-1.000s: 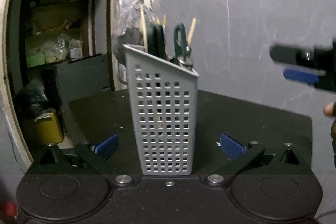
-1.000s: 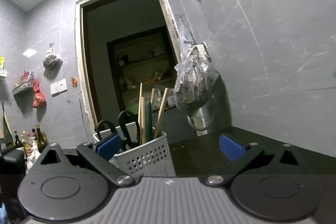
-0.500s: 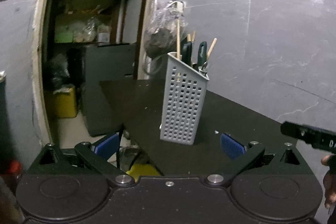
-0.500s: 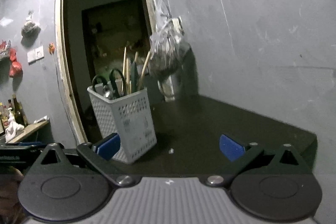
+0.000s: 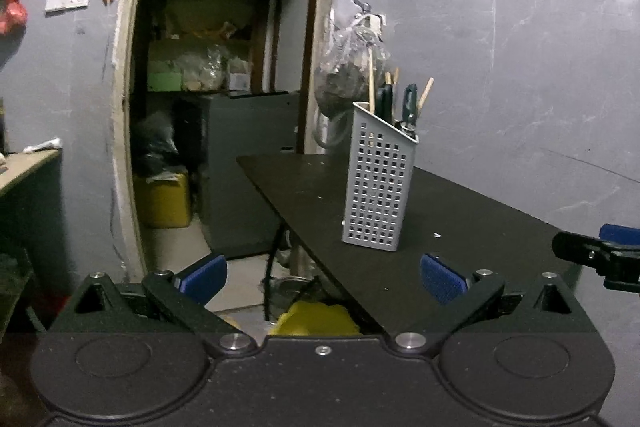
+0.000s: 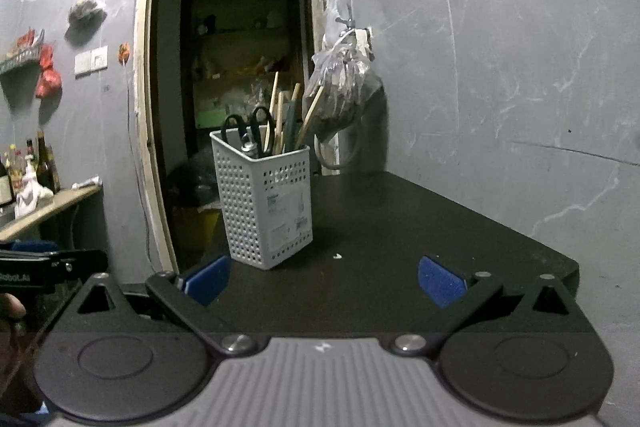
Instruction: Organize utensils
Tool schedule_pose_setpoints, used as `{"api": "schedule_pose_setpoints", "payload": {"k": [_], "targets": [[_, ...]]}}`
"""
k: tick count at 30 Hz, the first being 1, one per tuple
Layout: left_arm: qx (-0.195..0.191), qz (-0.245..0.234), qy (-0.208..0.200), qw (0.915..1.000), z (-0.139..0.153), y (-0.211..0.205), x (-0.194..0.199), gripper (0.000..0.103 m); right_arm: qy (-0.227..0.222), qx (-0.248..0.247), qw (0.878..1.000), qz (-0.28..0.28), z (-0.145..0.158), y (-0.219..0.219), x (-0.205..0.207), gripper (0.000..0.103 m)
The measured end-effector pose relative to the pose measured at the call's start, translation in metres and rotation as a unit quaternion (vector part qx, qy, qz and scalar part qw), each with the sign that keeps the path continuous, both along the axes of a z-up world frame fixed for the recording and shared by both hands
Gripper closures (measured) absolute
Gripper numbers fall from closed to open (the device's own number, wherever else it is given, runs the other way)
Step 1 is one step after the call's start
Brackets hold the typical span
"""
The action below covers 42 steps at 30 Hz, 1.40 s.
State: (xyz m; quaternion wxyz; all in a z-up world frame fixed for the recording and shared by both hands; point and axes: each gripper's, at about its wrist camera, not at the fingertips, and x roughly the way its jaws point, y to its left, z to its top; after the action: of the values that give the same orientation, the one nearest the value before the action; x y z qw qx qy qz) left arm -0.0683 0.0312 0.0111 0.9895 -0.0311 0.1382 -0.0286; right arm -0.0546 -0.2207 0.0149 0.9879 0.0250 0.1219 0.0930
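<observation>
Grey perforated caddy (image 6: 266, 199) upright, holding utensils (image 6: 276, 123).

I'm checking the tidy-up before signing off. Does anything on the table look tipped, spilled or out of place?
Little stands out. The grey utensil basket stands upright on the dark table, with scissors and wooden sticks inside it. Only a small white speck lies loose on the tabletop beside the basket. Both grippers' jaws are open and hold nothing.
</observation>
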Motion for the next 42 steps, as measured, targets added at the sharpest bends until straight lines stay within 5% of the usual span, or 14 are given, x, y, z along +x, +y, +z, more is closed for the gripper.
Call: {"api": "schedule_pose_setpoints", "payload": {"k": [42], "targets": [[0.012, 0.014, -0.013, 0.9997, -0.0012, -0.0033, -0.0074, 0.001, -0.01, -0.002, 1.0, 0.01, 0.0019, 0.0013, -0.0006, 0.0]]}}
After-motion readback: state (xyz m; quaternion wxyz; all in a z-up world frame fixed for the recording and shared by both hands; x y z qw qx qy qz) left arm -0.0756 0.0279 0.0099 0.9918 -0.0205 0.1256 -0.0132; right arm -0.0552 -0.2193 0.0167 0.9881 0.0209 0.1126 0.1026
